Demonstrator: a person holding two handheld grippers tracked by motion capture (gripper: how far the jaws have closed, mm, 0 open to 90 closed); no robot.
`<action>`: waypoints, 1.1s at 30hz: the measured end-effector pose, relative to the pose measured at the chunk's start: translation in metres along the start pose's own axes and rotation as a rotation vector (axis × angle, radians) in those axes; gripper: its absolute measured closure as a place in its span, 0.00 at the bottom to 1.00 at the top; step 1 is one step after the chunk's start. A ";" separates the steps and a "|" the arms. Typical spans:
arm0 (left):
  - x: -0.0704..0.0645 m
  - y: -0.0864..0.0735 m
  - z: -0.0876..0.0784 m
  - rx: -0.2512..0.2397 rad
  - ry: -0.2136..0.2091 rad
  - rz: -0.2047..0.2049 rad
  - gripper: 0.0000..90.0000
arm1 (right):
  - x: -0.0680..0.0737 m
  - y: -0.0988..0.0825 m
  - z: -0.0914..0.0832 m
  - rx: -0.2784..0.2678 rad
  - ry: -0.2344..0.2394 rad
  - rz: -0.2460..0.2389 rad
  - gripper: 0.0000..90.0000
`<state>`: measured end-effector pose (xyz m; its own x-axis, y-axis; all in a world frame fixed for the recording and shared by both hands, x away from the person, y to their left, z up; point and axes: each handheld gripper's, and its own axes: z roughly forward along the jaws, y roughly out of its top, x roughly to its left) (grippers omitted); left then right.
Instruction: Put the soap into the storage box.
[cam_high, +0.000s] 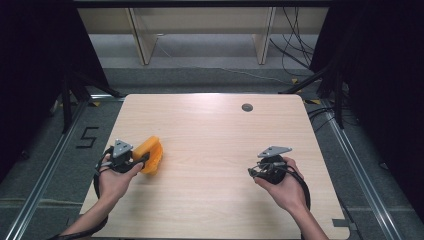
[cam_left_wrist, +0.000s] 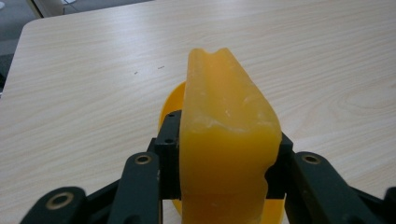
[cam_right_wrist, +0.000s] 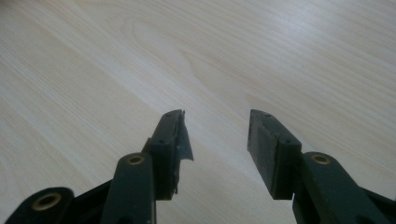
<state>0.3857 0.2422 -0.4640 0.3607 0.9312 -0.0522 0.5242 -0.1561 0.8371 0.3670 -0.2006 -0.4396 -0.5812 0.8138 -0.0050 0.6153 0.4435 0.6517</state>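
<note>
Down at about eight o'clock on the pale wooden tabletop (cam_high: 215, 130), the left tool (cam_high: 142, 161) is clamped on a yellow-orange object (cam_high: 150, 154), a thick, waxy-looking wedge with a curved back. From the left gripper view, the two black jaws press against either side of the yellow-orange object (cam_left_wrist: 229, 140), which stands on edge between them and runs away from the camera toward twelve o'clock; a thinner rounded yellow rim shows behind it at the left. Whether its lower edge touches the tabletop (cam_left_wrist: 93, 84) cannot be told from these pictures. The left hand (cam_high: 114, 181) wraps the tool's body, with the grey three-cornered plate on top and a black cable looping down toward the forearm.

Over at about four o'clock, the right hand (cam_high: 286, 186) holds the right tool (cam_high: 252, 171), well apart from the left one, its jaws pointing toward nine o'clock. In the right gripper view the right tool (cam_right_wrist: 215, 135) is released: its jaws stand apart with bare wood grain of the tabletop (cam_right_wrist: 280, 56) between them, and a torn bit of dark pad material hangs off the left-hand jaw.

A small dark round grommet (cam_high: 247, 107) sits in the tabletop near twelve o'clock. On the grey floor (cam_high: 45, 150) at nine o'clock, a black taped figure 5 (cam_high: 88, 137) is marked beside a metal rail.
</note>
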 end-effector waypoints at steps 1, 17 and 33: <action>0.000 0.000 0.000 0.002 0.001 -0.001 0.66 | 0.000 0.000 0.000 -0.002 0.002 -0.001 0.62; 0.001 0.023 -0.008 0.127 0.000 0.083 0.56 | 0.001 0.001 0.000 0.017 0.011 0.008 0.61; 0.007 0.064 0.011 0.361 -0.057 0.021 0.42 | 0.000 -0.001 0.002 0.044 0.020 0.017 0.60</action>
<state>0.4303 0.2355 -0.4169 0.4113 0.9083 -0.0765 0.7511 -0.2902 0.5930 0.3677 -0.2003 -0.4417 -0.5809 0.8137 0.0210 0.6477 0.4465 0.6173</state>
